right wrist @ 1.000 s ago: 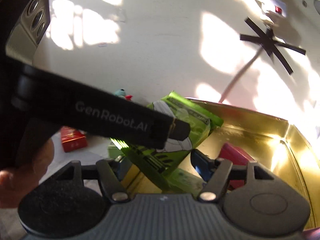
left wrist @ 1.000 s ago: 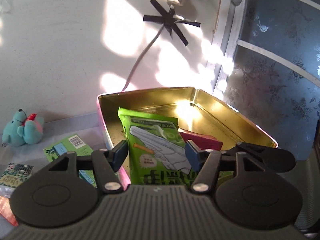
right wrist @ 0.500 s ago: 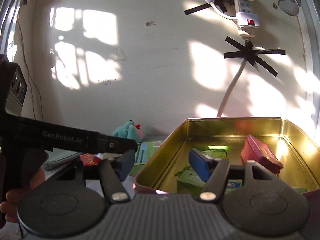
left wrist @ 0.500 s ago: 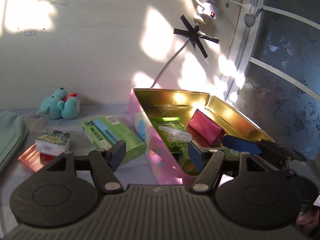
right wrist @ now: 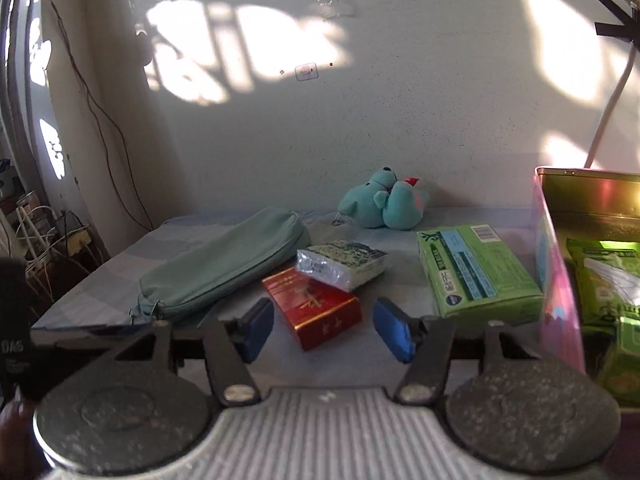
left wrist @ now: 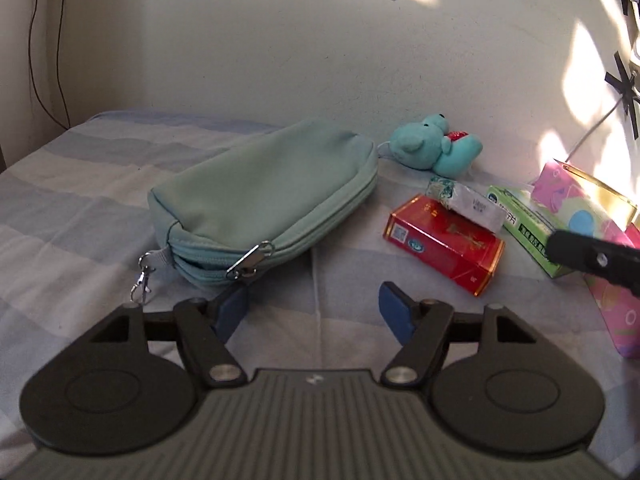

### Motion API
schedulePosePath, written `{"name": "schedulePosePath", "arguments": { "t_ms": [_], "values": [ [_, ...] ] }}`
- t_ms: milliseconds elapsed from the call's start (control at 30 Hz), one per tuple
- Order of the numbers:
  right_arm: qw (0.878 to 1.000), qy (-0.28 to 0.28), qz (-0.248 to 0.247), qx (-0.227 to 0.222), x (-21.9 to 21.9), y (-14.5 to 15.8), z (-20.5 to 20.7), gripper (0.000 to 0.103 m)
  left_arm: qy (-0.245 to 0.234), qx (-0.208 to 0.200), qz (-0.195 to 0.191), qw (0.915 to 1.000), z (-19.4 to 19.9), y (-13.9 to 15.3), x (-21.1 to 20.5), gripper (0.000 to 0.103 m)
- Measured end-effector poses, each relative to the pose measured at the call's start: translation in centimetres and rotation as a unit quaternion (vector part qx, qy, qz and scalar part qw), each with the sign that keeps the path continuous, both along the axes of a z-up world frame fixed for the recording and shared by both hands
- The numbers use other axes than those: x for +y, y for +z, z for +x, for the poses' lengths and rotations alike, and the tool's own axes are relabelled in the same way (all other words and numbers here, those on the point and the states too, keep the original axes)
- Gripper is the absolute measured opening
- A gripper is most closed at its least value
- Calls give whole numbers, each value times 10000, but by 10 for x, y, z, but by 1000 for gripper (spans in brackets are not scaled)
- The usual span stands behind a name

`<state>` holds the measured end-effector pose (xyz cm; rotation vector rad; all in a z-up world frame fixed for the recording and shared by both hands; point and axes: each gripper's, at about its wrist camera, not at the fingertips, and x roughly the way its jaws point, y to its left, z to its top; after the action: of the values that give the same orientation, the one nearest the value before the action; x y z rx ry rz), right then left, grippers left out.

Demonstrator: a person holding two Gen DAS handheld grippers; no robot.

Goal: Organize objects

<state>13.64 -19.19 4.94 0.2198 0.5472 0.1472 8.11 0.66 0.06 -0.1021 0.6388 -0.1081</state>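
Both tongs have swung off the tin (right wrist: 560, 280) to what's left. Left tongs (left wrist: 314, 306) half-open, empty, pouch (left wrist: 264, 204) just ahead; right tongs (right wrist: 324, 330) likewise, straddling the red box (right wrist: 316, 308).

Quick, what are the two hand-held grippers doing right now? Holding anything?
Left hand-held gripper: open, holding nothing.
Right hand-held gripper: open, holding nothing; the red box lies beyond its fingertips.
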Motion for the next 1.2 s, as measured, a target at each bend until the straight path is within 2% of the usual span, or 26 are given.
{"name": "schedulePosePath", "arguments": {
  "t_ms": [100,200,267,333,367,467,533,600,700,800,867,900,933,1000,1067,1200],
  "values": [
    [9994,-221,164,223,9,-8,44,80,-124,-19,14,9999,0,0,-6,73],
    [9974,-440,276,503,16,-19,83,91,-154,-12,-56,9999,0,-1,-4,74],
    [9946,-713,156,735,17,-26,100,89,-162,-7,-126,9998,1,-1,-2,74],
    [9916,-785,288,985,12,-35,108,69,-170,-9,-153,9997,-1,-1,0,74],
    [9920,-752,335,958,9,-35,105,68,-172,-11,-155,9997,-2,-1,-1,74],
    [9945,-608,252,814,6,-26,81,65,-168,-7,-208,9996,-1,-1,0,74],
    [9982,-217,155,529,8,-14,52,65,-176,-4,-272,9995,-1,-1,2,74],
    [9984,466,-123,303,8,-9,14,66,-201,-3,-345,9992,-2,-1,4,74],
    [9872,1497,-517,178,4,-12,-48,68,-365,-11,-460,9983,-3,0,5,74],
    [9749,1935,-1090,134,0,-20,-104,67,-727,-32,-574,9957,-7,1,2,73],
    [9732,1882,-1304,221,-6,-26,-127,73,-1065,-27,-646,9922,-11,3,-5,72],
    [9750,1756,-1346,192,-10,-28,-136,84,-1224,-5,-714,9899,-15,4,-9,72],
    [9786,1509,-1394,136,-15,-28,-145,91,-1407,42,-834,9865,-19,5,-13,71],
    [9837,1201,-1328,134,-23,-26,-158,91,-1780,69,-1073,9781,-28,11,-21,69],
    [9871,1072,-1188,104,-32,-27,-170,91,-2106,34,-1138,9709,-40,17,-32,67],
    [9885,1152,-978,110,-33,-27,-175,90,-2532,126,-1146,9605,-50,19,-53,67]
  ]
}}
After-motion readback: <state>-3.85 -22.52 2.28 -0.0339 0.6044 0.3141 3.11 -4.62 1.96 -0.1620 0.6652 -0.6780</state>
